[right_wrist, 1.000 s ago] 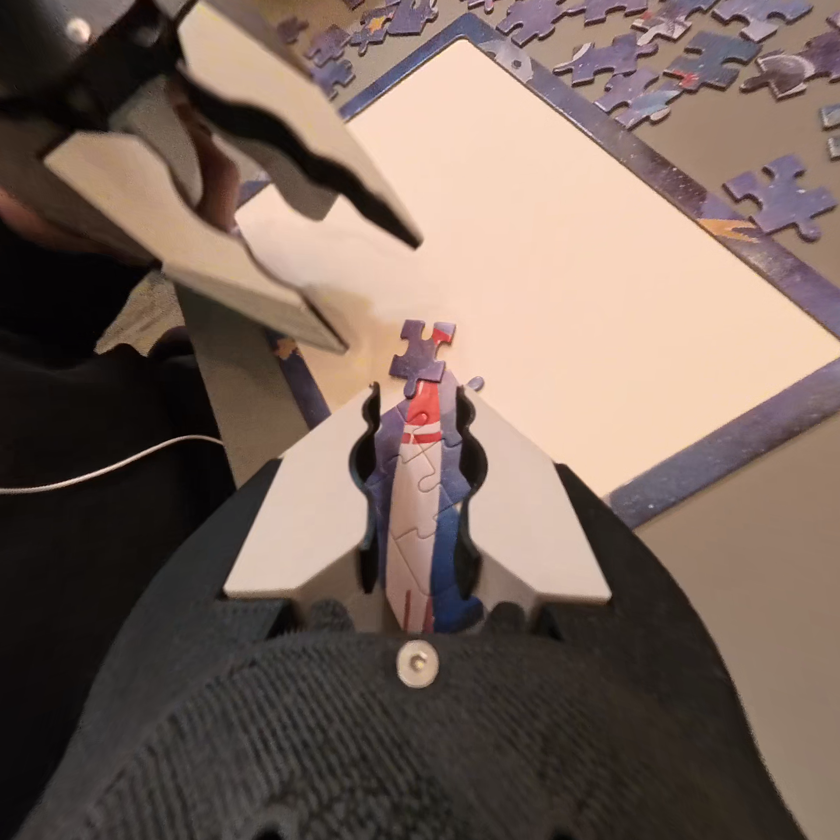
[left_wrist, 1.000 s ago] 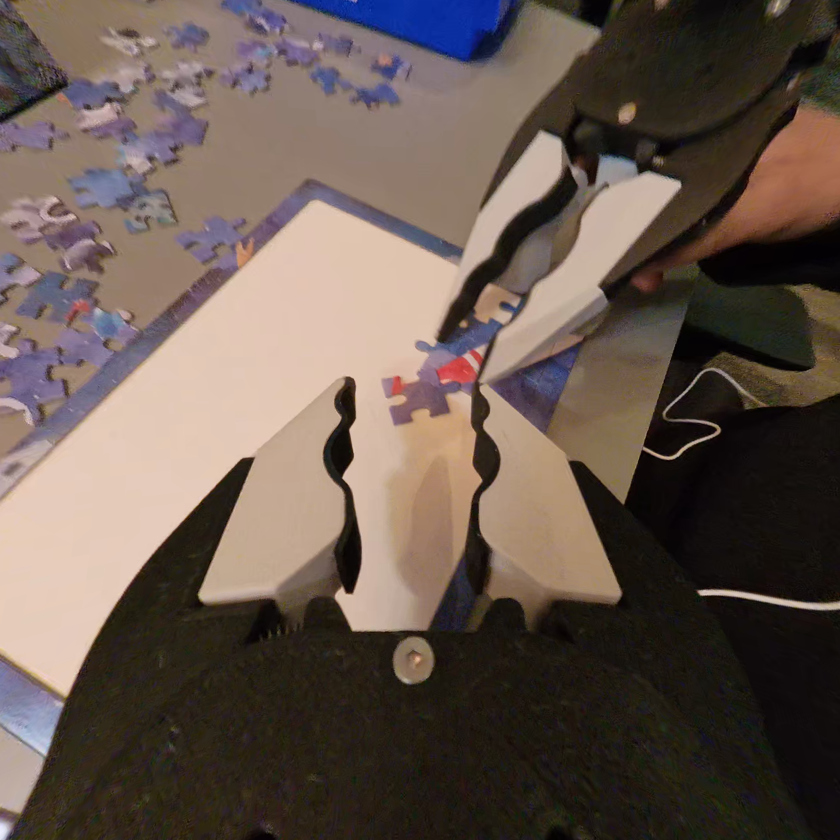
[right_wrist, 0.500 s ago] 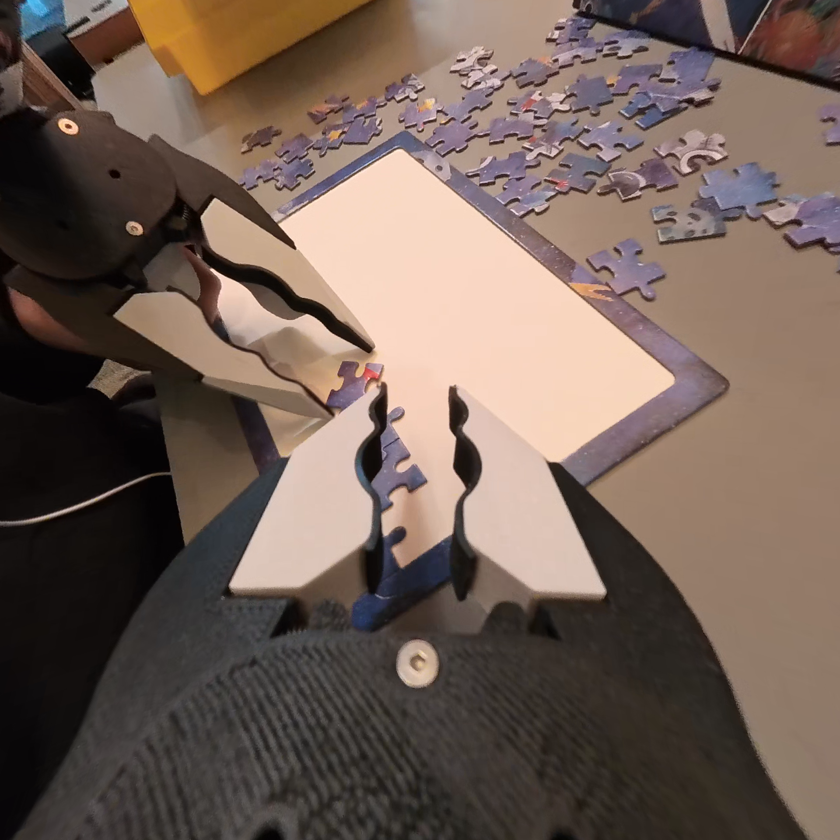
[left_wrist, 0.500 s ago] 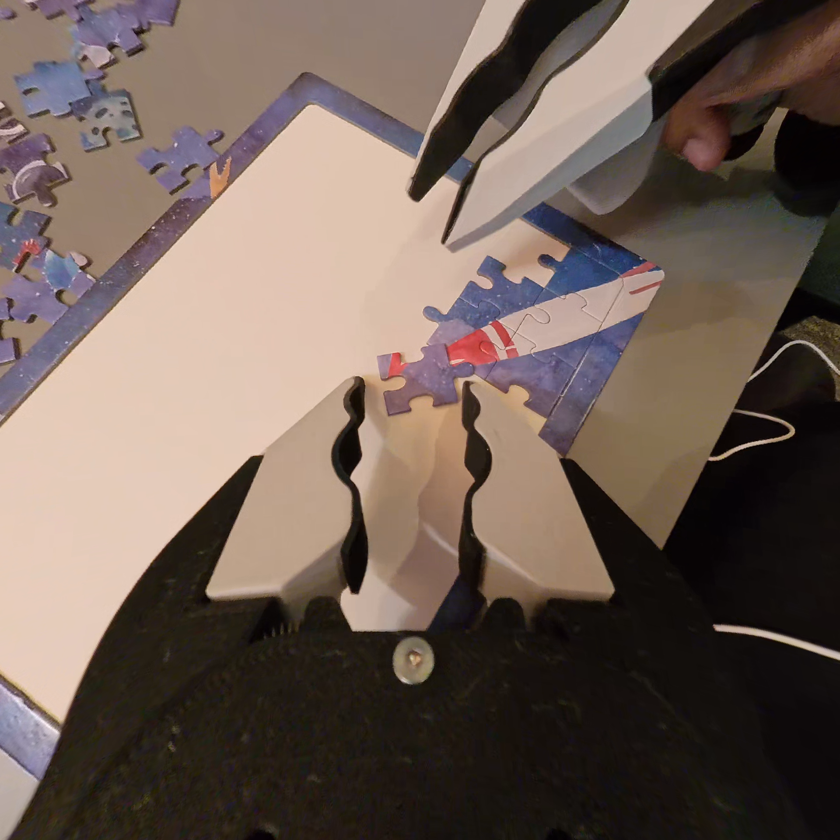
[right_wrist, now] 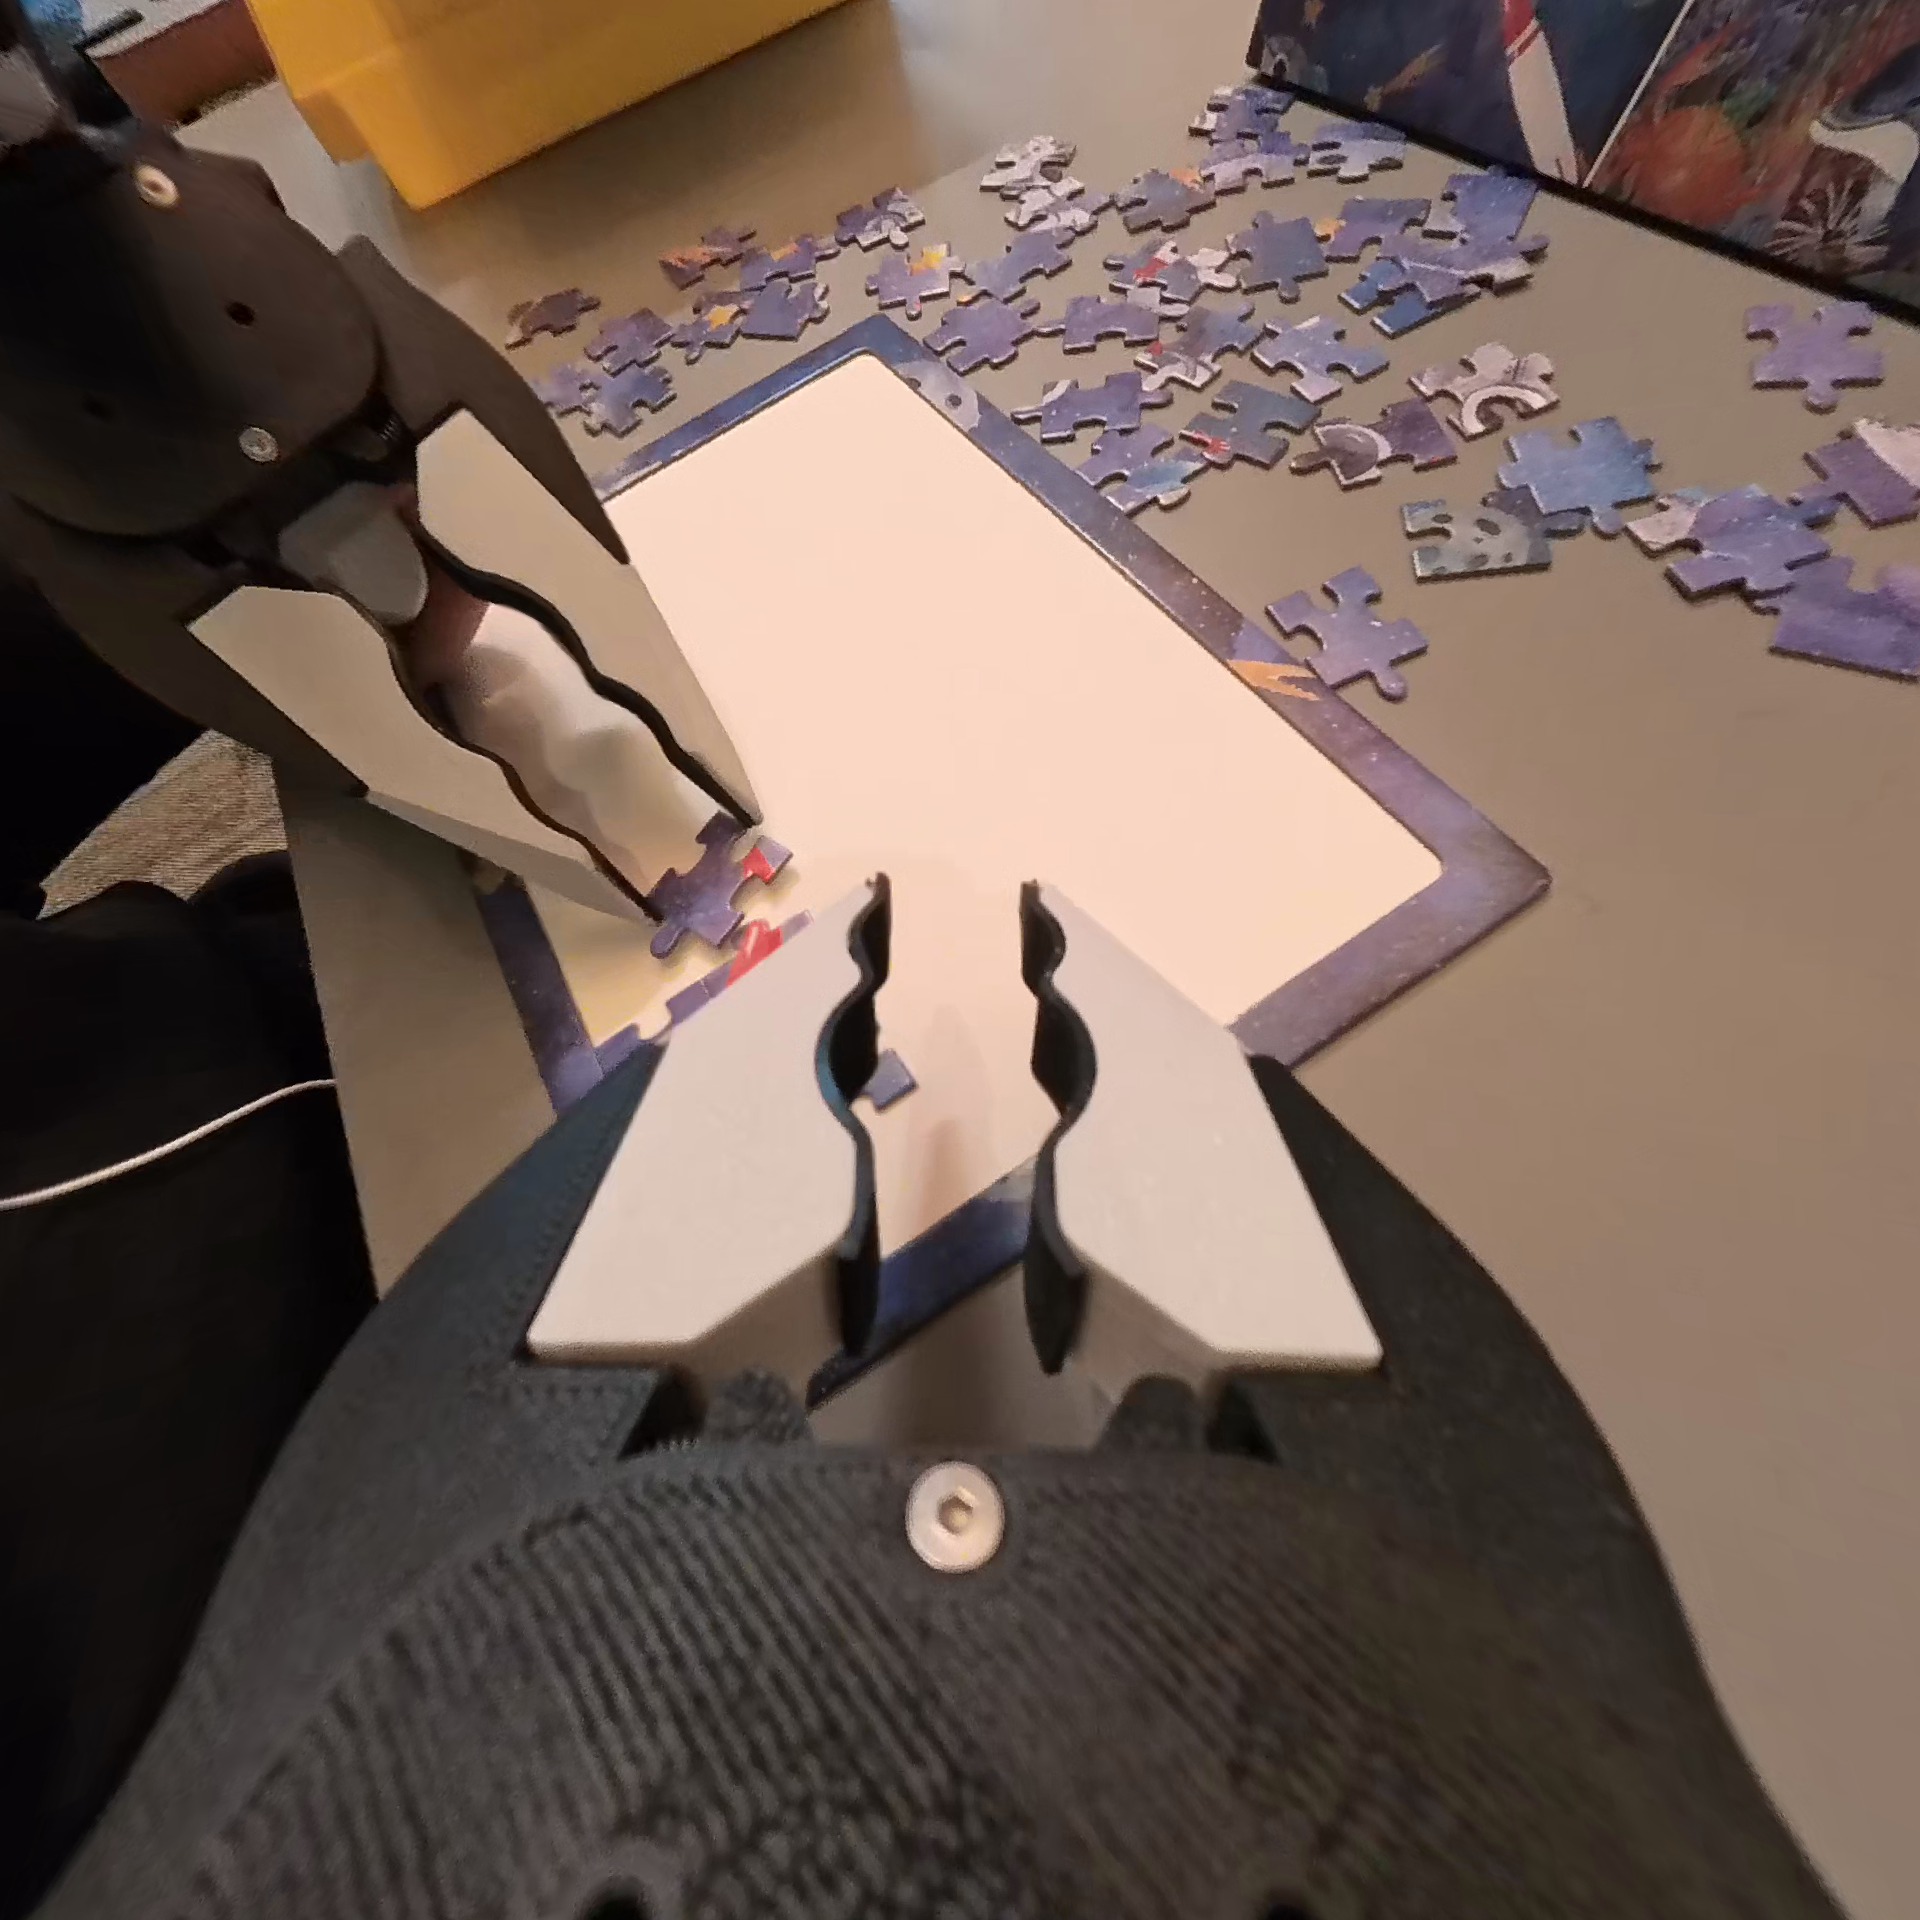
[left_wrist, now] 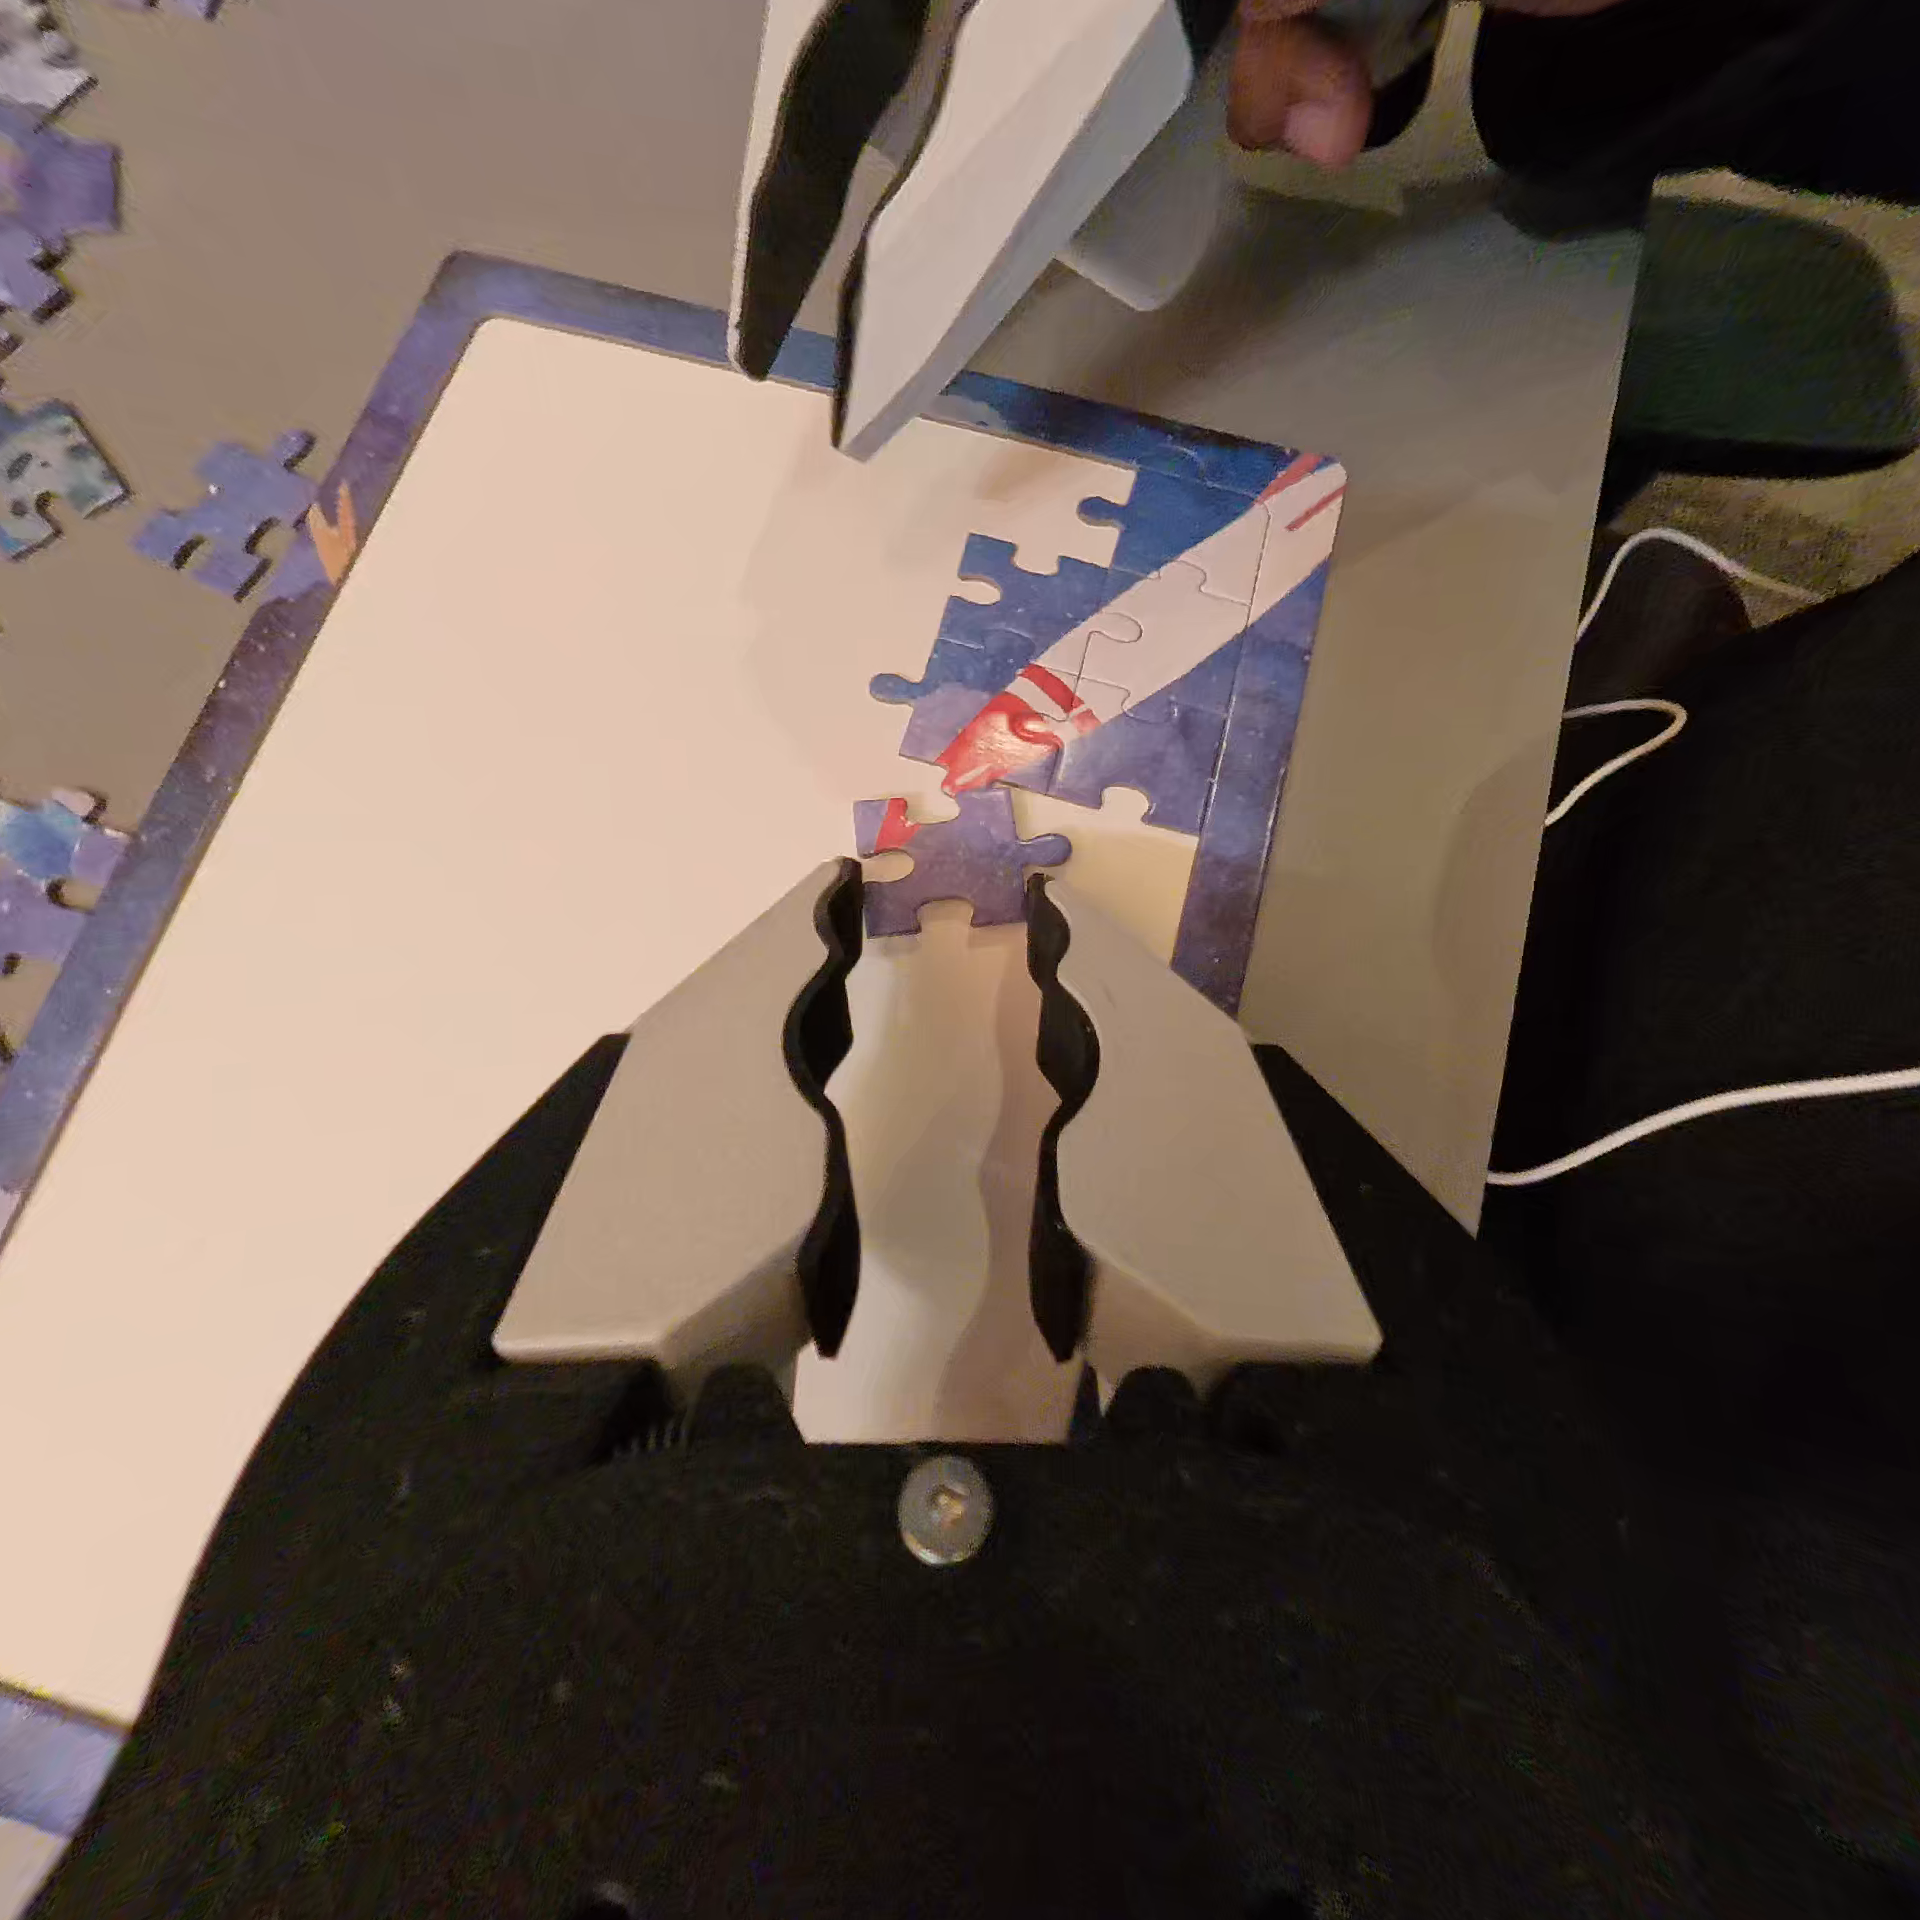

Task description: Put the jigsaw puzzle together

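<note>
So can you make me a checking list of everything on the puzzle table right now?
Surface: grey table, flat.
Job's things: puzzle tray, mostly bare; joined rocket pieces in one corner; single piece lies beside them.
Clutter: loose pieces beyond the tray.
Grippers: left gripper open, tips at the single piece; right gripper open, holding nothing.
Cables: white cable past the table edge.
Surroundings: yellow box, puzzle box.

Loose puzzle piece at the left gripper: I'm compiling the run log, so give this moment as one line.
left gripper: open, tips at loose piece | right gripper: open, empty | piece: beside assembled corner, not seated
</note>
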`<action>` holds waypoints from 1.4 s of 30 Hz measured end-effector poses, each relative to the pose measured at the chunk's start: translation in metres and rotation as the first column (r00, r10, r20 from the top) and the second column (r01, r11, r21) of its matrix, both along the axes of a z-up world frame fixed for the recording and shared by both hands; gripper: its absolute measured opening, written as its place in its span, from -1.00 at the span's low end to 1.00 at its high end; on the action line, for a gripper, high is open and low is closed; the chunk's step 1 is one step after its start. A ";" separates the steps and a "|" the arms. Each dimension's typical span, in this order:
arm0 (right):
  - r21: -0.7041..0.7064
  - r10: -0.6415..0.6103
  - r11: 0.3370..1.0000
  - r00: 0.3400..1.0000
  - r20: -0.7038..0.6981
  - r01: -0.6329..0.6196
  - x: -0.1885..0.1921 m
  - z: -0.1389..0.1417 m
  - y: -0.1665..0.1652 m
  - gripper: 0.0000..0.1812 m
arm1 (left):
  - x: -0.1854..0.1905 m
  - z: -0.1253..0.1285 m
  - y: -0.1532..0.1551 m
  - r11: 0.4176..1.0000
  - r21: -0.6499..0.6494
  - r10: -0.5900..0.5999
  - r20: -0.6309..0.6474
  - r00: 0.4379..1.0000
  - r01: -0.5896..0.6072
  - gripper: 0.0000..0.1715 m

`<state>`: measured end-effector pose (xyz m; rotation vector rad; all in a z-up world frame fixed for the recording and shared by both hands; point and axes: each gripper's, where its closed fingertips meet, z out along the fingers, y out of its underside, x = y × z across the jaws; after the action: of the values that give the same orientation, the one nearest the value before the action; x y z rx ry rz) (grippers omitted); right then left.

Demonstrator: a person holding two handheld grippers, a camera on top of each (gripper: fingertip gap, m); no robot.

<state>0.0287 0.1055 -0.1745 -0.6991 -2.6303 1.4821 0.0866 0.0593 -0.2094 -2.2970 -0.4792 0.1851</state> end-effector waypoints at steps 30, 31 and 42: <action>0.167 0.229 0.952 0.959 0.165 -0.256 0.063 -0.033 -0.026 -0.84 | 0.001 -0.003 0.014 0.960 -0.006 -0.278 0.115 0.954 0.280 -0.55; 0.159 0.229 0.954 0.959 0.166 -0.255 0.063 -0.033 -0.026 -0.85 | 0.001 -0.003 0.014 0.959 -0.004 -0.282 0.117 0.952 0.284 -0.55; 0.122 0.255 0.953 0.950 0.180 -0.279 0.068 -0.032 -0.028 -0.83 | -0.001 -0.002 0.020 0.955 0.014 -0.297 0.123 0.947 0.297 -0.59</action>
<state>0.0966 0.0773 -0.2064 -0.4835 -3.0247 1.3174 0.0859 0.0789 -0.2117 -2.3614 -0.1877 -0.1056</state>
